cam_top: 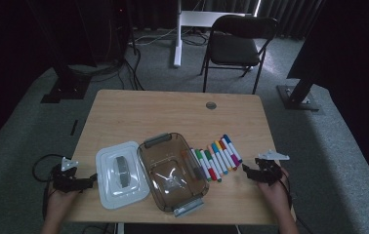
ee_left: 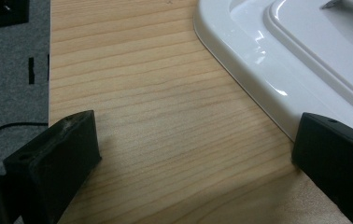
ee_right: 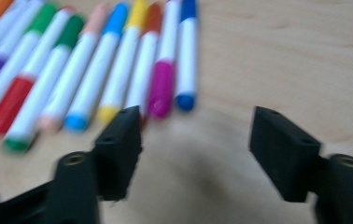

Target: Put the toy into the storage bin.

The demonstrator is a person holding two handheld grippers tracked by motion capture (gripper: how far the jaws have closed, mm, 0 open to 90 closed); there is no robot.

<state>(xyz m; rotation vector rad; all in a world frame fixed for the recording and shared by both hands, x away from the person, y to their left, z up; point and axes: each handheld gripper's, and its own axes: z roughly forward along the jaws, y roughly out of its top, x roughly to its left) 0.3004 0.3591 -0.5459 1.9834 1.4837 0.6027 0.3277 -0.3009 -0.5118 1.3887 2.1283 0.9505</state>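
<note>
Both my hands are sitting at the near table edge, one gripper each. My right gripper is hovering over bare wood just short of the markers, jaws standing partly apart with nothing between them; view is blurring. Markers are lying in a side-by-side row ahead and to the left of these jaws, caps pointing my way: blue marker nearest the gap, then the magenta marker, then orange, yellow, light blue, further left. Not touching any of them.

My left gripper is resting low over the table with jaws standing wide, gripping nothing. White lid is lying flat ahead and right of it, its rim just beside my right-hand jaw; can't tell if touching.

Between my two grippers the clear brown container is sitting open, with one marker inside along the wall nearest the row.
</note>
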